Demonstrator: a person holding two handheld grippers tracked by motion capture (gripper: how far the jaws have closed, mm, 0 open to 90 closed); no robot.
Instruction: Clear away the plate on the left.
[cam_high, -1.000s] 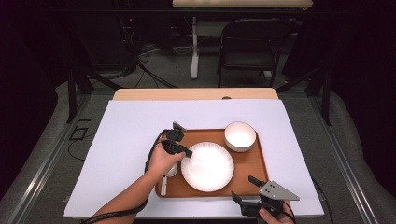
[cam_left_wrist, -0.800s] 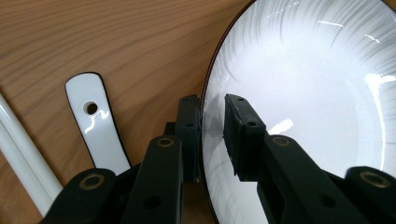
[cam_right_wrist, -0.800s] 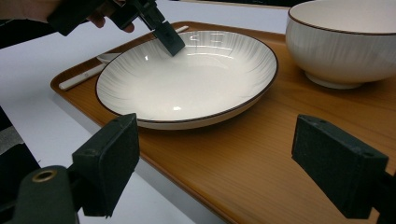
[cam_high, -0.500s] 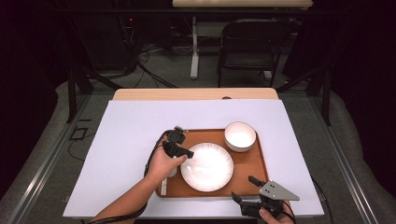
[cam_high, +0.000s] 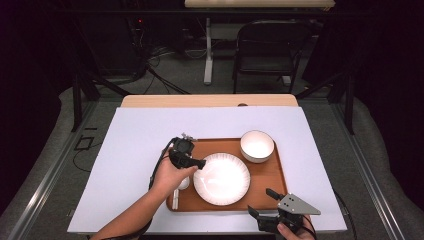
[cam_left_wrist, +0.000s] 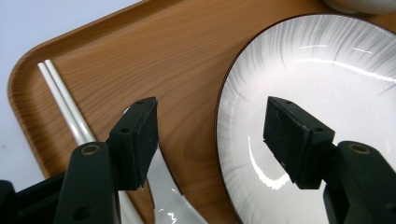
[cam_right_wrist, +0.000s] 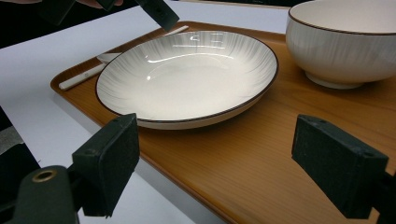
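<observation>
Round white ribbed plate (cam_high: 221, 178) lying mid-frame on brown wooden tray (cam_high: 272, 175), beside white spoon (cam_left_wrist: 170, 203) and white chopsticks (cam_left_wrist: 65, 102) at tray's left edge. Hovering just above plate's left rim, left gripper (cam_high: 192, 163), jaws just opened wide, nothing between. At lower right, right gripper (cam_high: 267, 202) spread, empty, near tray's edge; white bowl (cam_high: 257, 145) upper right.

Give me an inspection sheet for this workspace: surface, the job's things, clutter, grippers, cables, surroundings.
Surface: table under a white cover; wooden tray on it.
Job's things: plate mid-tray; bowl at the tray's far right corner; chopsticks and a spoon along the tray's left edge.
Clutter: nothing seen.
Grippers: left gripper over the plate's left rim and spoon, jaws just opened wide, nothing pressed between them; right gripper open at the tray's near edge, empty.
Cables: black cable from the left gripper; more cables on the floor beyond.
Surroundings: dark room, folding chair behind the table.
</observation>
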